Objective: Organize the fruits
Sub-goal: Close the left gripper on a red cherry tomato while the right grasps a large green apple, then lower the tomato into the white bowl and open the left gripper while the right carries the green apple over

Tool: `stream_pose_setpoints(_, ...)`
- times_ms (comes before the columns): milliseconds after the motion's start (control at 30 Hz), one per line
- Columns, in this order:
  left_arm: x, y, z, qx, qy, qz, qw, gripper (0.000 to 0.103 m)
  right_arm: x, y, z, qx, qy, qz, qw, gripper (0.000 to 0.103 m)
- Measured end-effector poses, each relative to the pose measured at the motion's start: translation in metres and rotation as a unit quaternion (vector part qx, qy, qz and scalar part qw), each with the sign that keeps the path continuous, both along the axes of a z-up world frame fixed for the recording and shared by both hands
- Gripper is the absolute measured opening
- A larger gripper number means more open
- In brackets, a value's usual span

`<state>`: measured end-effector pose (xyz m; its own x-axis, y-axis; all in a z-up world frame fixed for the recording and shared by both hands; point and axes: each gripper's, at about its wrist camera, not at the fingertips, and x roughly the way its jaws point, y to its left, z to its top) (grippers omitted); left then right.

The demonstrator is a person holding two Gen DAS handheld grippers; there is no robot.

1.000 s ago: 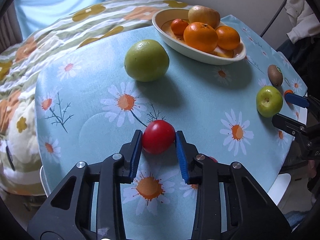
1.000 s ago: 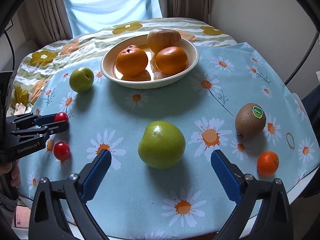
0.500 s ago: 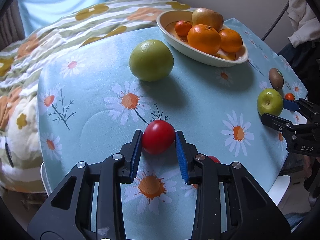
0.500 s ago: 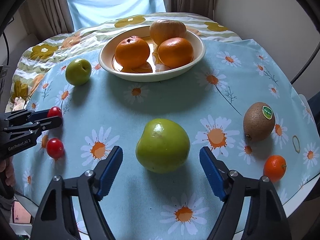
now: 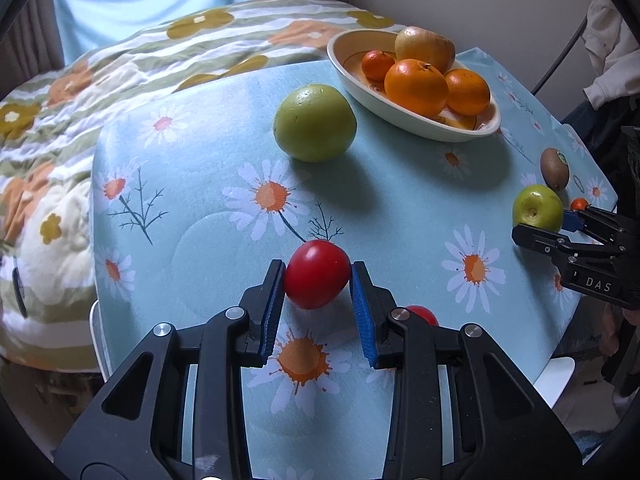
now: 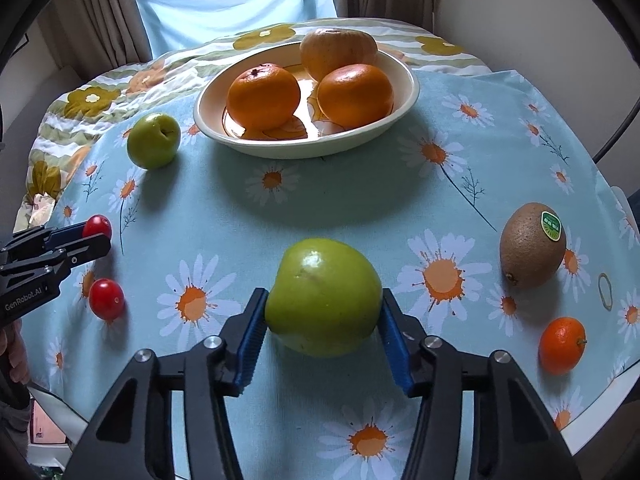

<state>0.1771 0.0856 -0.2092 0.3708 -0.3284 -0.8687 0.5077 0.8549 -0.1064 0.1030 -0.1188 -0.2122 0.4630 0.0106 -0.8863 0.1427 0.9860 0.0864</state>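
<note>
My left gripper (image 5: 318, 276) is shut on a red cherry tomato (image 5: 317, 273) held just above the daisy tablecloth; it also shows in the right wrist view (image 6: 97, 227). My right gripper (image 6: 323, 312) is shut on a large green apple (image 6: 323, 297), its blue pads against both sides; that apple shows in the left wrist view (image 5: 537, 208). A cream bowl (image 6: 404, 108) holds two oranges (image 6: 264, 95) and a yellowish apple (image 6: 338, 53). A second green apple (image 6: 153, 146) sits left of the bowl.
A second cherry tomato (image 6: 106, 299) lies on the cloth near the left gripper. A kiwi with a sticker (image 6: 533, 246) and a small mandarin (image 6: 562, 345) lie at the right. A floral bedspread (image 5: 100, 80) lies behind the table; the table edge runs close in front.
My right gripper has moved forward and closed its jaws onto the large green apple. My left gripper keeps hold of the tomato and has shifted slightly toward the bowl.
</note>
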Motion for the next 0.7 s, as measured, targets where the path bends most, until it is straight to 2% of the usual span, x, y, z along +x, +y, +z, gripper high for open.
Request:
stream_pose_setpoints(333, -0.009, 0.001, 0.015, 0.002, -0.015, 0.023, 0.9996, 0.038, -0.003, -0.001, 0.011, 0.003, -0.019, 0.034, 0.999, 0.049)
stream_pose_setpoints(700, -0.023, -0.019, 0.055, -0.007, -0.046, 0.049, 0.9977, 0.038, -0.005, -0.016, 0.045, 0.008, -0.048, 0.075, 0.996, 0.049)
